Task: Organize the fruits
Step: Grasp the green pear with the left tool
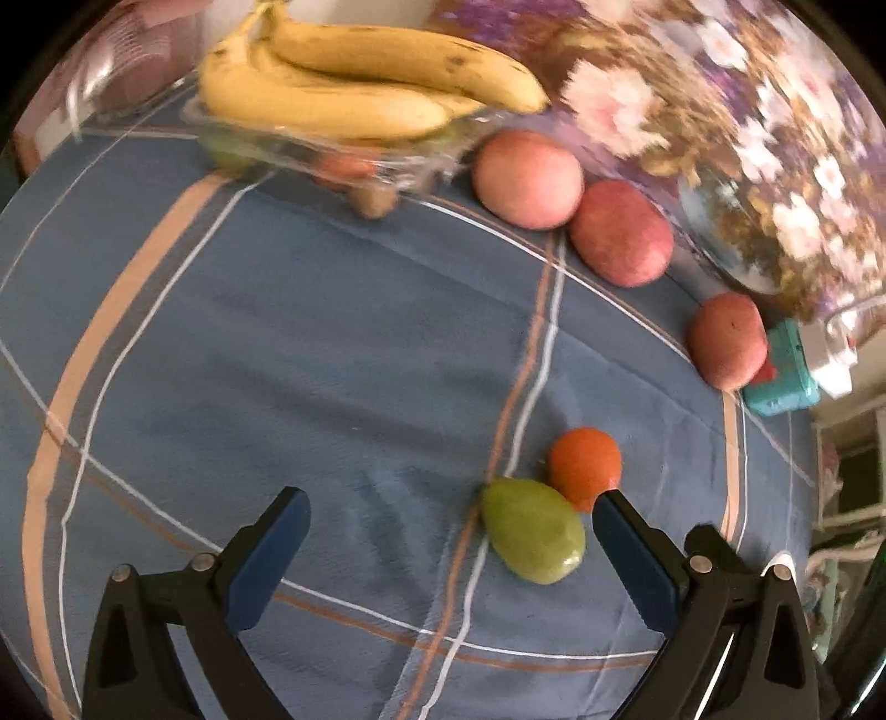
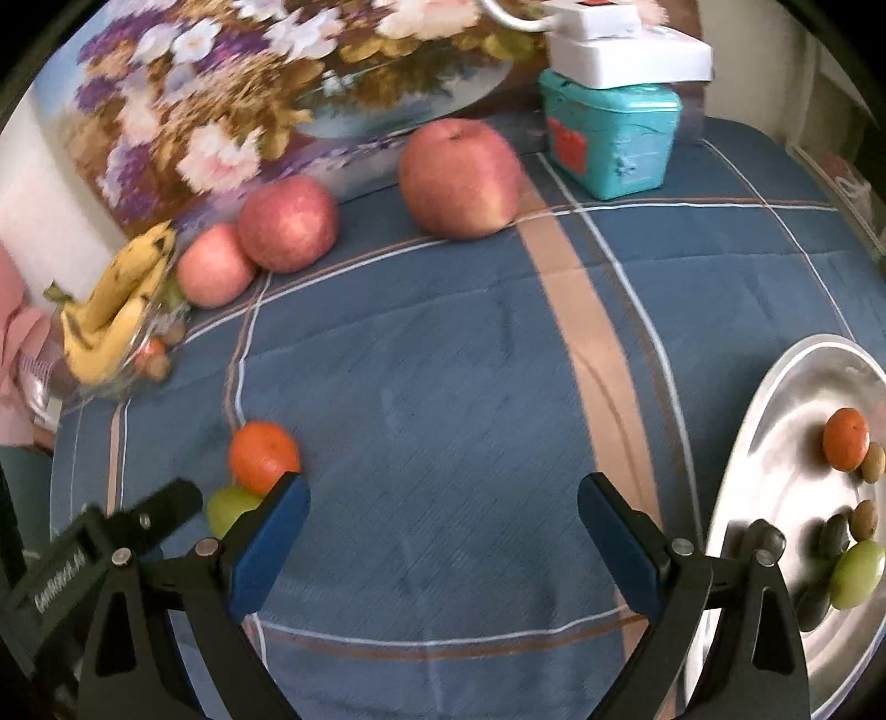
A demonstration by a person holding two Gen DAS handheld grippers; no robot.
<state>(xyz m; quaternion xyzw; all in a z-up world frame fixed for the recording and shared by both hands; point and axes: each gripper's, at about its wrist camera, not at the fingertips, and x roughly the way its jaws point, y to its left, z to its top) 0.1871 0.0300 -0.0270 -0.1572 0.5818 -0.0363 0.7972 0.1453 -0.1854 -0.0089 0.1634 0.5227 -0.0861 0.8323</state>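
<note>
Left wrist view: the left gripper [image 1: 451,512] hangs over a blue checked tablecloth [image 1: 277,343] with its jaws spread wide and nothing clasped. Far left, a bunch of bananas [image 1: 360,83] lies across a clear glass bowl [image 1: 343,149] with small fruits blurred inside it. To the right of the bowl two red apples [image 1: 529,180] [image 1: 620,232] sit touching in front of a flower painting [image 1: 720,111], and a third apple [image 1: 728,340] rests further right against a teal box [image 1: 783,376]. Near the camera, a green fruit [image 1: 531,531] lies between the jaws, close to the right finger but not pressed by it, with a small orange [image 1: 584,468] touching it on the far side.

Right wrist view: the right gripper [image 2: 443,520] is also released — only bare cloth lies between its blue pads [image 2: 271,548]. At the left edge the other gripper's black finger reaches toward the same green fruit and orange. On the far side stand the bananas, the three apples and the teal box under white boxes [image 2: 626,50]. At the right edge a metal tray [image 2: 775,421] holds another orange [image 2: 845,438], a green fruit [image 2: 857,573], small brownish fruits [image 2: 865,519] and dark ones [image 2: 833,536] — all near its right side.
</note>
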